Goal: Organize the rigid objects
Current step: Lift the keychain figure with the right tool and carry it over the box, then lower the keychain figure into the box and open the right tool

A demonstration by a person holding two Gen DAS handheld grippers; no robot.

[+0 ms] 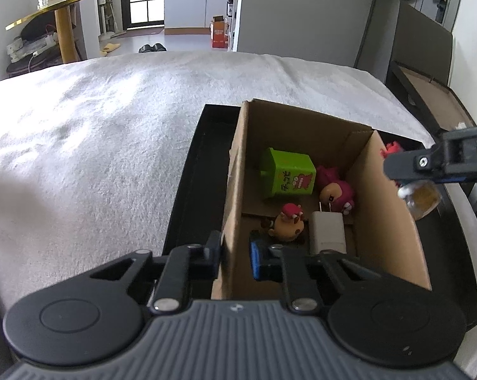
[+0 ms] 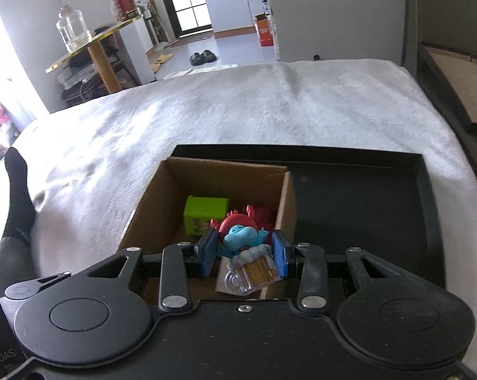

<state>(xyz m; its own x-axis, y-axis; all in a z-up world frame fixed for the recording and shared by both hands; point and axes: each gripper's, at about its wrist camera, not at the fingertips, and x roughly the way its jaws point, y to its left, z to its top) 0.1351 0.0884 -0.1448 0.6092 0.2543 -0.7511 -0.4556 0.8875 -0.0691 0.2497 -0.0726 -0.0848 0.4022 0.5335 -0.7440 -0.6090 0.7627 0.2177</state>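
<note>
Item: your right gripper (image 2: 244, 255), fingers closed on the blue figurine (image 2: 243, 237), a red-capped toy seated on a clear beer-mug base; you held it above the near right corner of the cardboard box (image 2: 156, 209), not yet inside it. In the left view the same toy's mug base hung just outside the box's right wall.

Item: your left gripper (image 1: 235, 253), fingers clamped across the box's left wall, one outside, one inside, steadying it.

Item: box contents, near to far: beige block (image 1: 327, 229), small red-hatted figurine (image 1: 287, 221), pink figurine (image 1: 335, 191), green box toy (image 1: 286, 171).

Item: black tray (image 2: 365, 202) under the box, on the white blanket (image 2: 238, 104).

Step in hand, by judgement: carrying the blue figurine to the box. Your next move called for shifting it left over the opening, lowering past the rim, then parting the fingers
</note>
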